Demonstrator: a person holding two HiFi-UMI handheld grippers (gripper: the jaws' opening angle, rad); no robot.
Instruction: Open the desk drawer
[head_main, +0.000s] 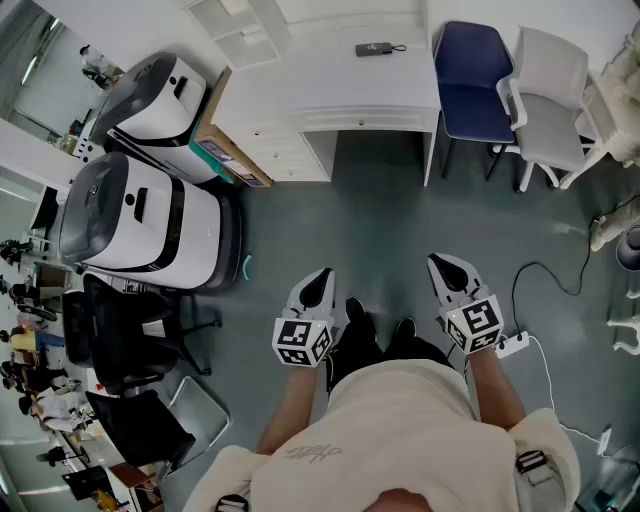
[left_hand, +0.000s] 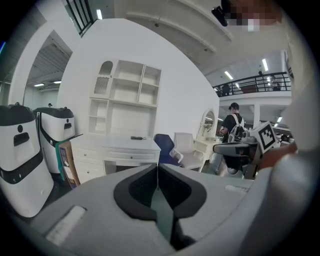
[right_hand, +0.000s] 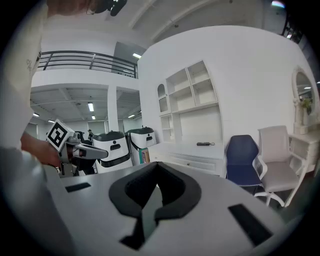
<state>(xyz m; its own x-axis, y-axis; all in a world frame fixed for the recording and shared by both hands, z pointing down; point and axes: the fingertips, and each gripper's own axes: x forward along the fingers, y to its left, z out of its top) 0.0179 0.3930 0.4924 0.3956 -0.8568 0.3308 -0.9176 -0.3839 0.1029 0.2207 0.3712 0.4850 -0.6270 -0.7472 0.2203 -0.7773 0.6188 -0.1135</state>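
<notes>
1. Left gripper (left_hand: 157, 167): jaws together, tips meeting, nothing between them. Right gripper (right_hand: 156, 167): the same, jaws pressed together, empty.
2. Both are held low in front of the person's body, over the grey floor (head_main: 400, 240). They touch nothing and are well apart from the desk.
3. Desk drawer (head_main: 365, 122): a shallow white front just under the tabletop (head_main: 320, 70), above the knee gap, shut. Its pull is too small to make out. A drawer stack (head_main: 275, 150) sits left of the gap.
4. Handling, by judgement: the front is rigid and painted, likely light, and should slide straight out. The smooth face offers no purchase, so take hold at the pull, or hook under the lower edge. Grip near the middle so the drawer does not rack.
5. Surroundings: a small dark device (head_main: 375, 48) lies on the tabletop. A blue chair (head_main: 472, 80) stands just beside the desk's right leg, with a white chair (head_main: 545, 100) next to it. Two white machines (head_main: 150, 215) stand to the left.
6. Stage: the approach is not yet made. The jaws must part before any grasp.
</notes>
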